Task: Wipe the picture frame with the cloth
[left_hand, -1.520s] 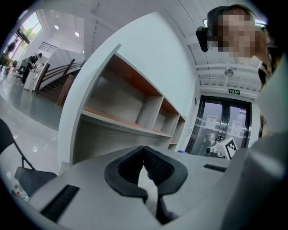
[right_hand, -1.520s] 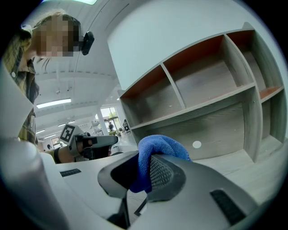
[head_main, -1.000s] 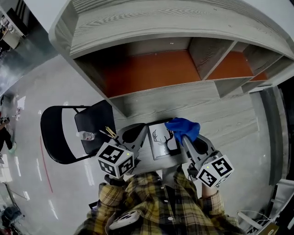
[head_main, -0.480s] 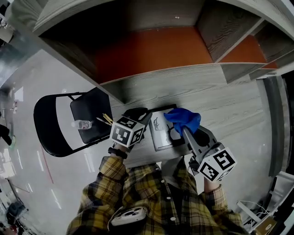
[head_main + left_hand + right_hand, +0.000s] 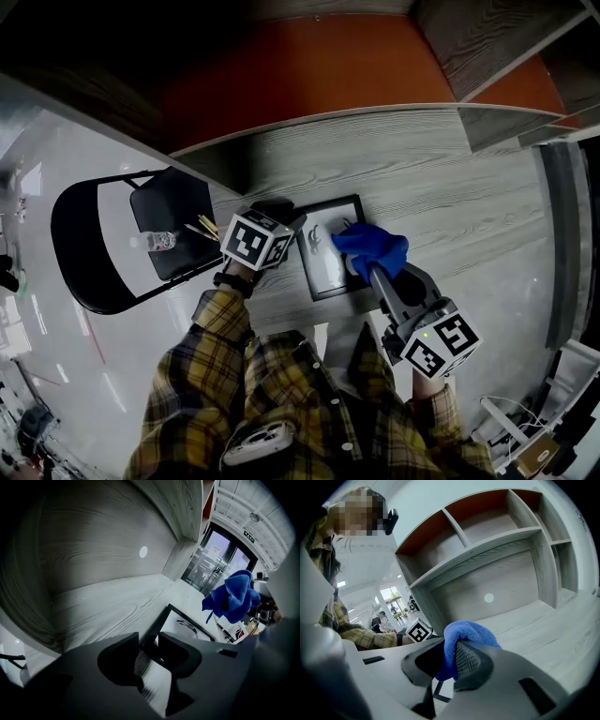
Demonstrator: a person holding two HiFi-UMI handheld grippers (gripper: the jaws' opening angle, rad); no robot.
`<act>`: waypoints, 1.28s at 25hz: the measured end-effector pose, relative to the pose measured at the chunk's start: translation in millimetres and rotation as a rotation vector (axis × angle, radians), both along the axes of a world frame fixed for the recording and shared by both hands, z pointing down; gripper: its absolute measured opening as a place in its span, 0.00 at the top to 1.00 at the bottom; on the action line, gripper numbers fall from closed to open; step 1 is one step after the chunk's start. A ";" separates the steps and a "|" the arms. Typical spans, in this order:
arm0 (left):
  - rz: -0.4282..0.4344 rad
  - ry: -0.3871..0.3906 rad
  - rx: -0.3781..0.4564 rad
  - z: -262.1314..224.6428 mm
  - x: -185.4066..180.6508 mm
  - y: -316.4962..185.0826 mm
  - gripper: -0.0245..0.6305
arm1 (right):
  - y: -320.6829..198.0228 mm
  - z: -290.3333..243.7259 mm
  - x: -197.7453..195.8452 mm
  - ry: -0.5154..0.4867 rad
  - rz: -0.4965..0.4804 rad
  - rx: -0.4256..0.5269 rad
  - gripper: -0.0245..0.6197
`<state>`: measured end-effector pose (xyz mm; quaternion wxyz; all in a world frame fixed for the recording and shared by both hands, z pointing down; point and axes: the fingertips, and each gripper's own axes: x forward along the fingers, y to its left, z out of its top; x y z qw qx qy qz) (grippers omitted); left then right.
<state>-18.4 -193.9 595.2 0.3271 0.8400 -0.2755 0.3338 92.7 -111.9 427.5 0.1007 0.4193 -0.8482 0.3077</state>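
Observation:
The picture frame [image 5: 323, 270], black-edged with a white deer drawing, lies flat on the grey wood desk [image 5: 450, 206]. My left gripper [image 5: 292, 223] is at its left edge. Its jaws are opening, and in the left gripper view the frame's black edge [image 5: 161, 619] runs between the jaws of the left gripper [image 5: 149, 649] without being pressed. My right gripper [image 5: 361, 267] is shut on the blue cloth [image 5: 372, 247], which hangs over the frame's right half. The right gripper view shows the cloth [image 5: 465, 633] bunched between the pads of the right gripper [image 5: 447, 660].
A black folding chair [image 5: 167, 211] stands left of the desk, with a small bottle [image 5: 156, 241] and some thin sticks [image 5: 202, 230] on its seat. Shelf compartments with an orange back panel [image 5: 300, 66] rise behind the desk. Cables lie on the floor at lower right.
Both grippers have come down toward the desk. The frame, first raised between them, now lies flat. The left jaws, shut on the frame's edge before, have spread apart.

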 end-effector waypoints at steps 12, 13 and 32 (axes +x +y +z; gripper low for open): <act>0.043 0.005 -0.063 5.3 4.0 -3.7 0.78 | -18.4 19.1 7.9 0.069 -0.011 0.004 0.88; 0.044 0.008 -0.064 5.4 4.1 -3.6 0.78 | -25.0 20.5 7.4 0.095 -0.025 0.013 0.88; 0.052 0.027 -0.100 6.0 4.2 -4.8 0.79 | -81.0 161.4 -23.1 0.648 -0.283 -0.115 0.88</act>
